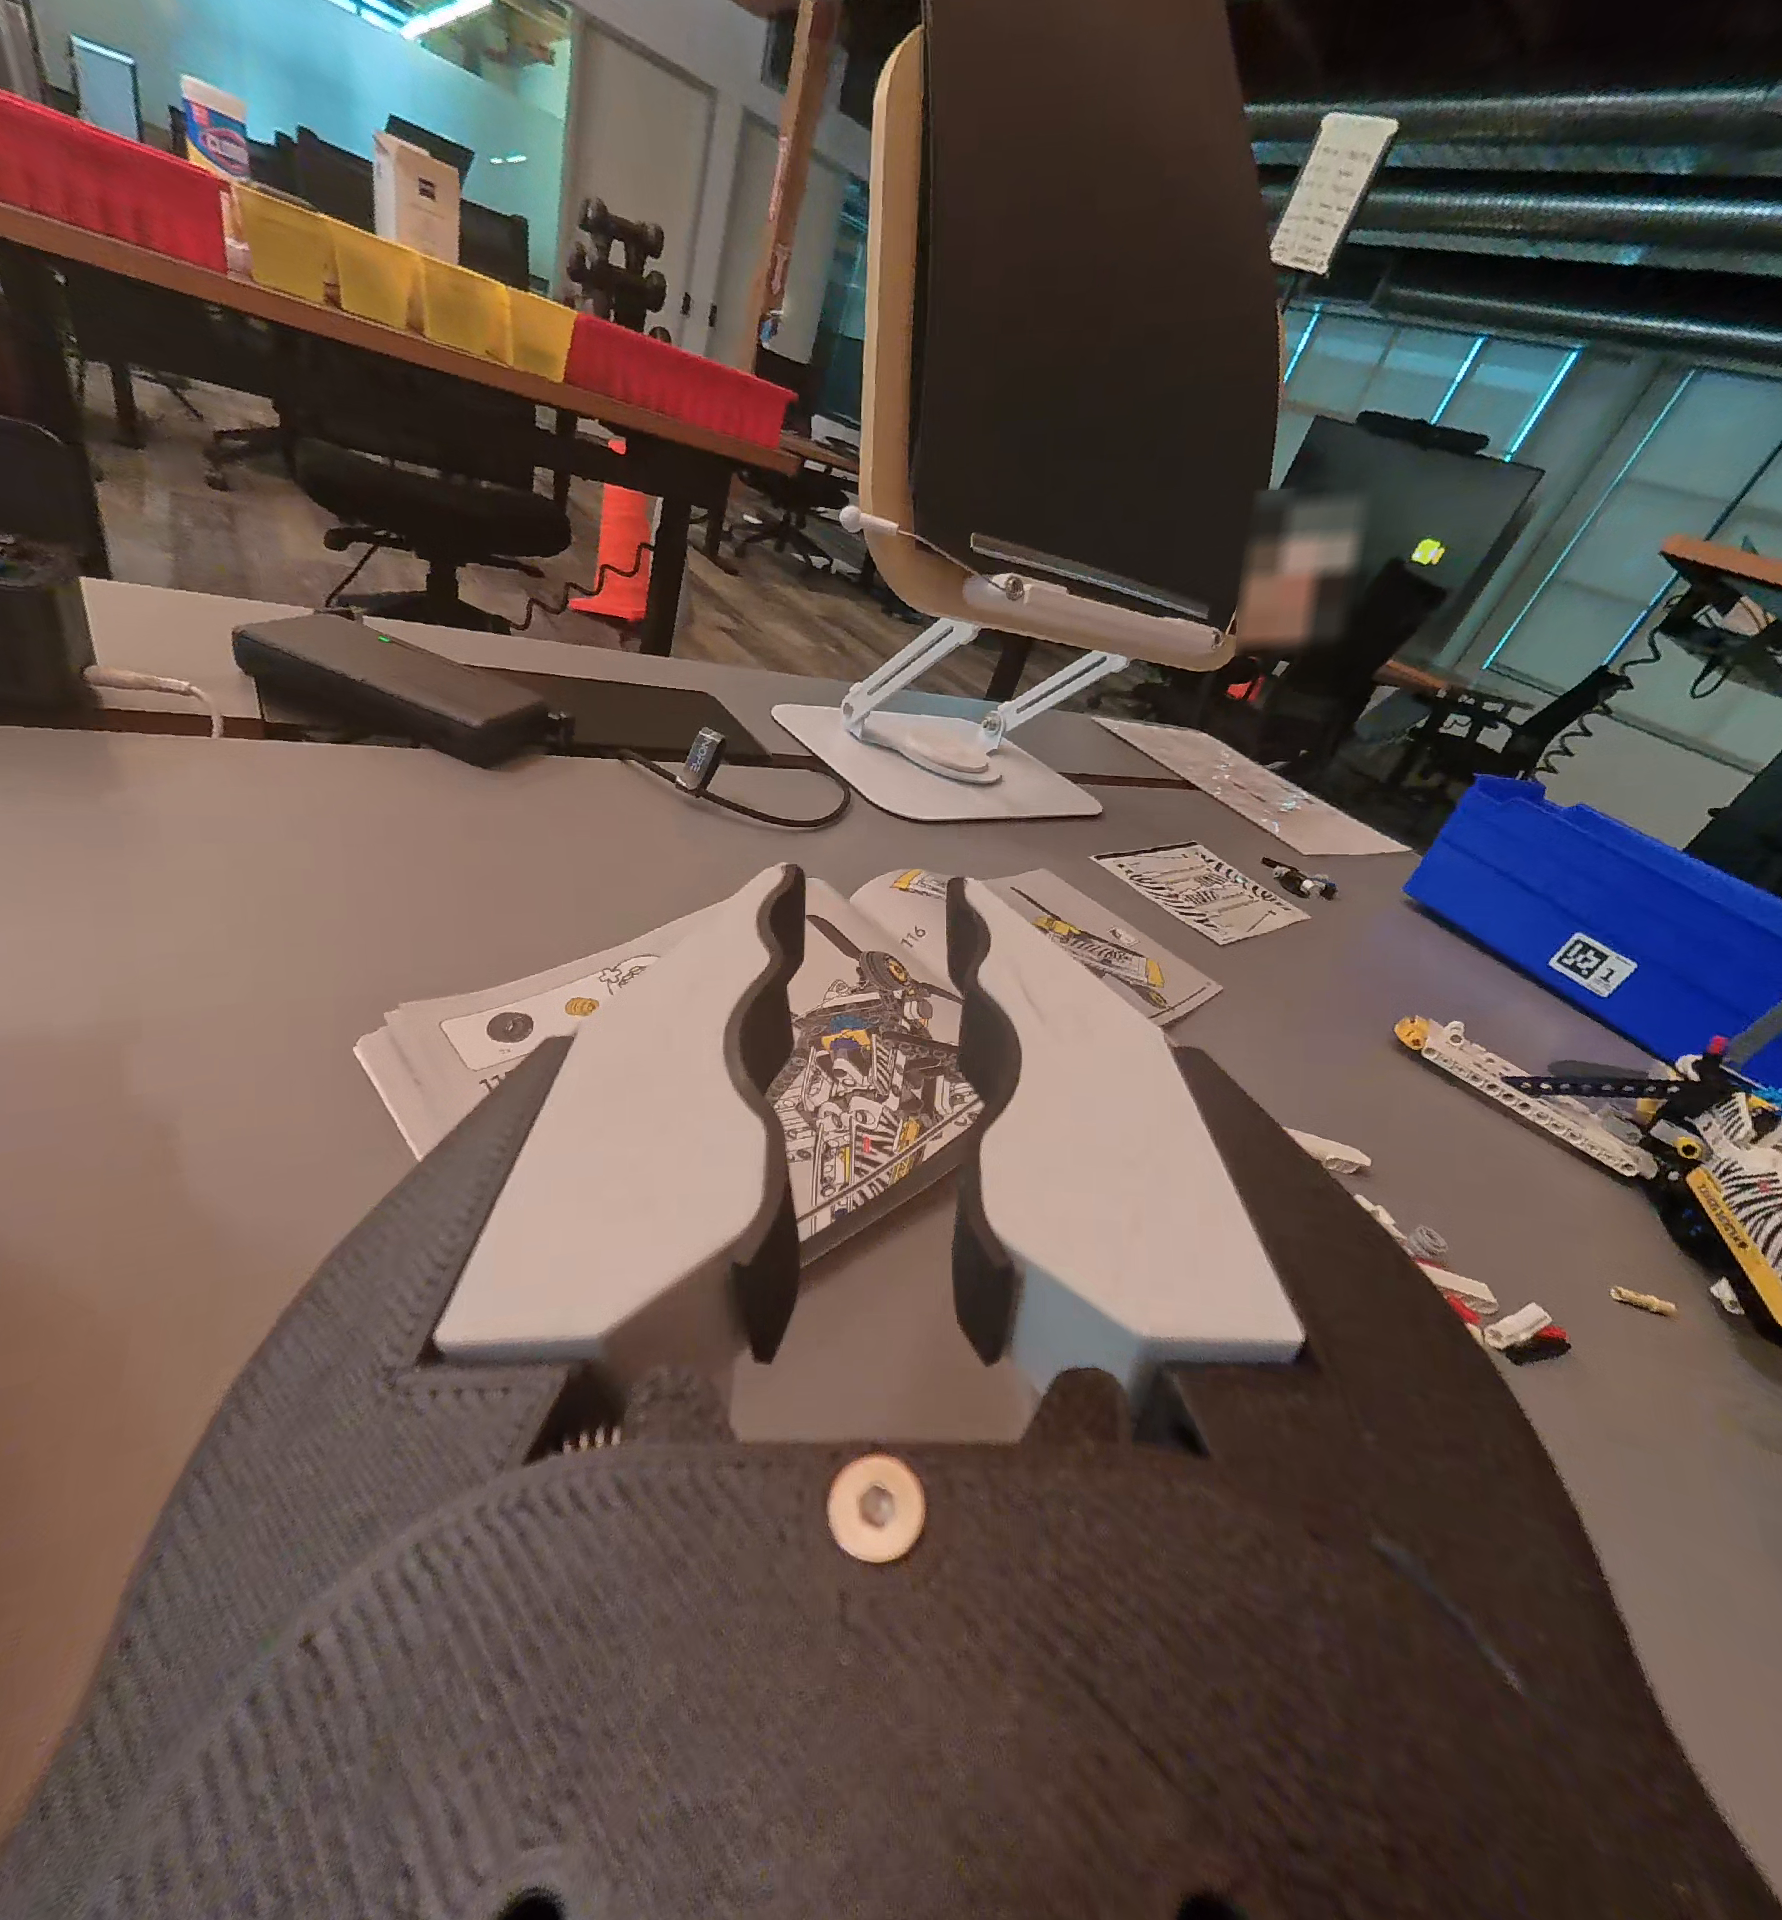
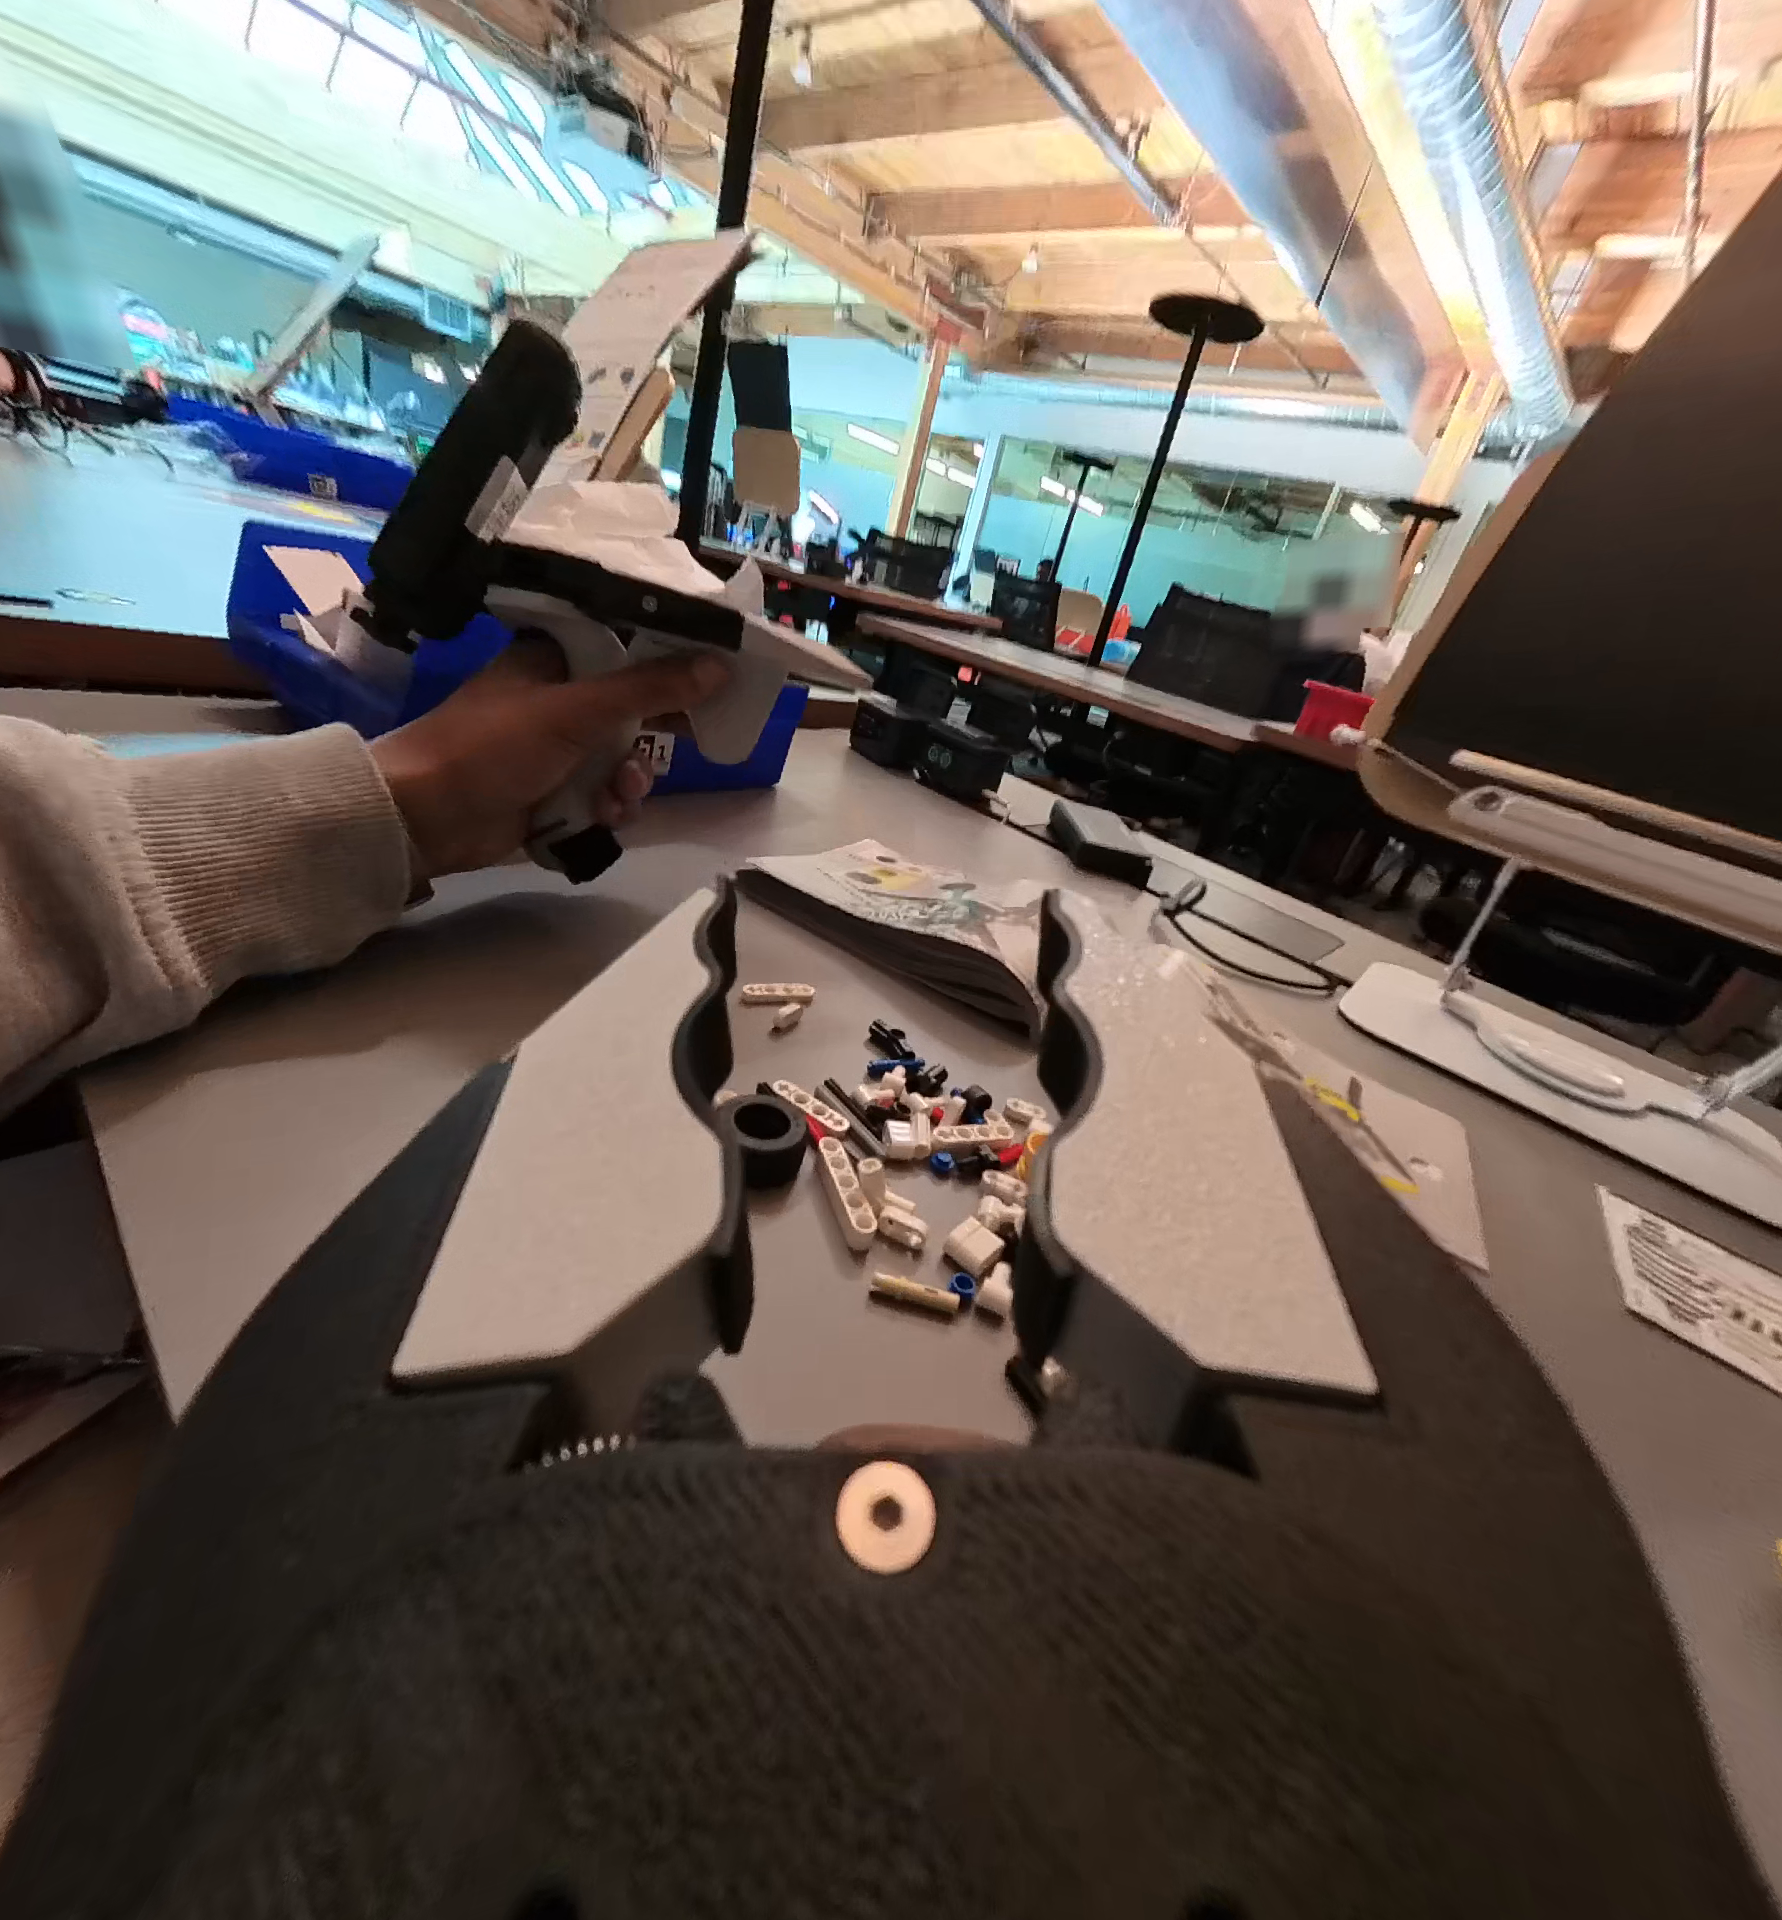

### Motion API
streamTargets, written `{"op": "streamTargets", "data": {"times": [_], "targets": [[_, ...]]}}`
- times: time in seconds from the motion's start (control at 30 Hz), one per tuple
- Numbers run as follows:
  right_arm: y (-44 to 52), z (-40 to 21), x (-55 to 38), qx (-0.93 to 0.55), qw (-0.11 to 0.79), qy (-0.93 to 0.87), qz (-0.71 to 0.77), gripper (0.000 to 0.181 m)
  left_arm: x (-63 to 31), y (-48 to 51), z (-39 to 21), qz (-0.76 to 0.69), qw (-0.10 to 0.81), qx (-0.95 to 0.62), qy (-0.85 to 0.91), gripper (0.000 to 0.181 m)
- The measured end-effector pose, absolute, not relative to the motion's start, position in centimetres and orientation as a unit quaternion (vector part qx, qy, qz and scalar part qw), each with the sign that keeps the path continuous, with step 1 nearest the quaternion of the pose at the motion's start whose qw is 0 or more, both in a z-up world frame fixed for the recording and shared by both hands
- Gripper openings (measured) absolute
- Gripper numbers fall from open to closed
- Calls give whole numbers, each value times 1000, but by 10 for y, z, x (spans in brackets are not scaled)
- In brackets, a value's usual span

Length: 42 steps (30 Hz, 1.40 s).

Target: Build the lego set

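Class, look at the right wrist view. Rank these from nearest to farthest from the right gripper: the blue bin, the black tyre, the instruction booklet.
1. The black tyre, nearest, on the grey table between the open jaws of the right gripper, left side of the loose pieces.
2. The instruction booklet, just past the fingertips, centre.
3. The blue bin, farthest, back left behind the other gripper.

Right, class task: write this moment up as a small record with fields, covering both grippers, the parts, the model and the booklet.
left gripper: open, empty, above the open instruction booklet
right gripper: open, empty, over the loose parts pile
black tyre: at the pile's left edge
part-built model: on the grey table, near the blue bin
sticker sheet: flat beyond the booklet
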State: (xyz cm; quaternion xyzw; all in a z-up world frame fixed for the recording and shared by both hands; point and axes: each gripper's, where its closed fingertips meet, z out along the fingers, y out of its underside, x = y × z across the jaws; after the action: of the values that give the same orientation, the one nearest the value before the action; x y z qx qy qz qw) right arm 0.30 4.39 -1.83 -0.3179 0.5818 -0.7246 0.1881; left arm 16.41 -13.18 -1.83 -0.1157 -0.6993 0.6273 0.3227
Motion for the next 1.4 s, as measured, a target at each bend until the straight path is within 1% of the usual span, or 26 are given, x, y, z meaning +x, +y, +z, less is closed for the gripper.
{"op": "streamTargets", "data": {"times": [0.07, 0.17, 0.33, 0.53, 0.67, 0.8, 0.9, 1.17, 1.3, 1.4], "targets": [[37, -23, 13, -315, 202, 603, -704, 58, 162, -133, -17, 626, 326, -121, -698, 24], [32, -24, 40, -321, 261, 618, -668, 61, 159, -136, -23, 614, 316, -134, -710, 25], [26, -31, 64, -327, 321, 633, -624, 60, 147, -134, -29, 595, 329, -149, -718, 26], [31, -20, 55, -308, 379, 606, -627, 60, 150, -137, -36, 589, 326, -135, -727, 26], [30, -16, 48, -267, 458, 606, -593, 63, 149, -139, -44, 568, 347, -125, -736, 26], [30, -16, 44, -235, 517, 607, -556, 65, 150, -140, -49, 564, 336, -127, -744, 27], [32, -17, 45, -235, 526, 609, -546, 65, 150, -141, -53, 561, 325, -132, -750, 27], [42, -21, 57, -283, 503, 610, -544, 64, 147, -140, -57, 554, 322, -141, -754, 26], [43, -21, 59, -286, 505, 609, -540, 64, 147, -140, -56, 556, 322, -141, -753, 26], [42, -21, 58, -283, 508, 608, -541, 64, 160, -145, -58, 565, 292, -117, -762, 29]]}}
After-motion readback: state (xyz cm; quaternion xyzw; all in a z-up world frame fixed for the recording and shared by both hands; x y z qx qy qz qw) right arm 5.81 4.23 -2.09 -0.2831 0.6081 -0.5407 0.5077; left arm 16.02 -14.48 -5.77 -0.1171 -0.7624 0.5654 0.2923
